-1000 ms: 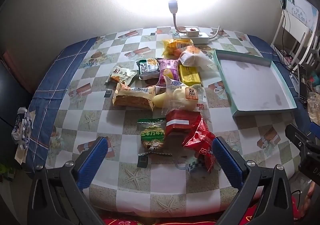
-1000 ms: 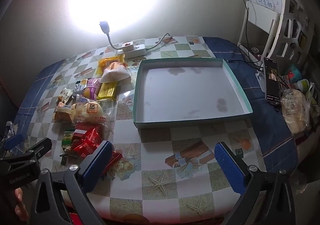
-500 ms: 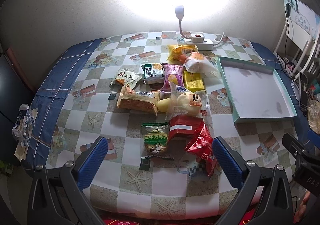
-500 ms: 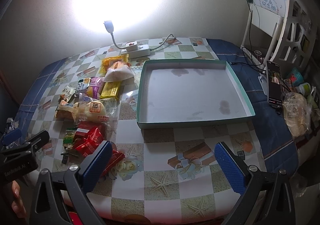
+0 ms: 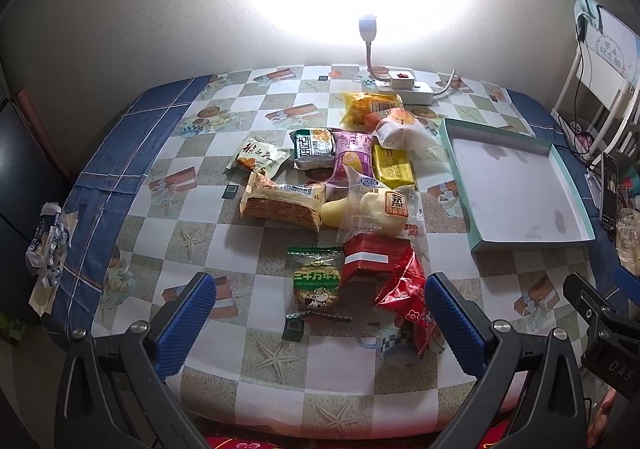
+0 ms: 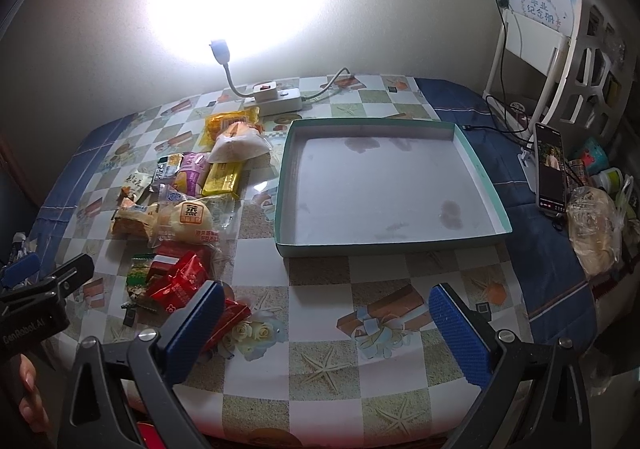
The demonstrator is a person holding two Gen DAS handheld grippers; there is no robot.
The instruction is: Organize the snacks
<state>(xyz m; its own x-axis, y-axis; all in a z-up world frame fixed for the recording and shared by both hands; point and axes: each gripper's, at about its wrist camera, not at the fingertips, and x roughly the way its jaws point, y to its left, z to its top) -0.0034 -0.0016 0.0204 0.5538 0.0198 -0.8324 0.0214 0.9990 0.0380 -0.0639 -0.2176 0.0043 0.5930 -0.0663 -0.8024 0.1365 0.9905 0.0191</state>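
Before me the tabletop wears a checked cloth of beige and white squares with starfish and gift-box prints, bordered in blue. A small gooseneck lamp rises from a white power strip at the far edge, throwing a hot white glare on the plain pale wall (it washes out everything around the bulb). To my right stands a white rack; a phone is propped beside it.
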